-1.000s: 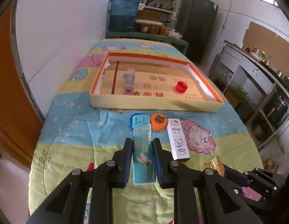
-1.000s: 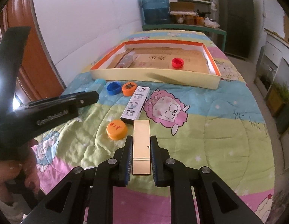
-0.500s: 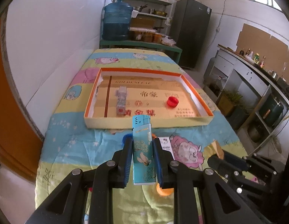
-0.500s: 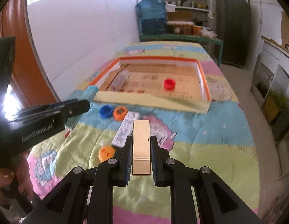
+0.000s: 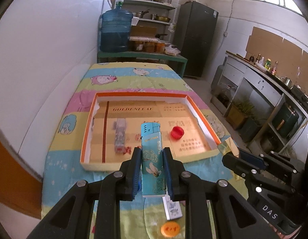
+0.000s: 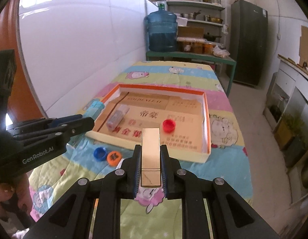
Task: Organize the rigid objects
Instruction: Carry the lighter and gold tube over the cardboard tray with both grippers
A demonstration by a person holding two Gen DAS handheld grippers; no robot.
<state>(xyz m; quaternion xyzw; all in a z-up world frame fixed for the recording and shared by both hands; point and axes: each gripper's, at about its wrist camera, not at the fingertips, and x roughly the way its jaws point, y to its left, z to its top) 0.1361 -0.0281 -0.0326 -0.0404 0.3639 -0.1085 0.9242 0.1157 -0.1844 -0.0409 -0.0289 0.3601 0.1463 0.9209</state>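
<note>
My left gripper [image 5: 152, 153] is shut on a teal lighter [image 5: 152, 155] and holds it in the air in front of the shallow orange-rimmed box [image 5: 86, 139]. My right gripper [image 6: 150, 149] is shut on a gold lighter [image 6: 150, 155], also raised before the box [image 6: 207, 119]. In the box lie a red cap [image 5: 177, 133] and a clear patterned lighter [image 5: 119, 135]. The cap [image 6: 168, 125] and the clear lighter [image 6: 116, 118] also show in the right wrist view. The left gripper [image 6: 82, 122] appears at the left of the right wrist view.
On the cartoon bedspread lie a white lighter [image 5: 172, 207], an orange cap [image 5: 170, 228], a blue cap [image 6: 100, 153] and another orange cap [image 6: 114, 158]. A white wall runs along the left. A water jug [image 6: 162, 32] and shelves stand behind the table.
Both grippers have risen and moved forward toward the box with their lighters still held. The box now sits closer in both views.
</note>
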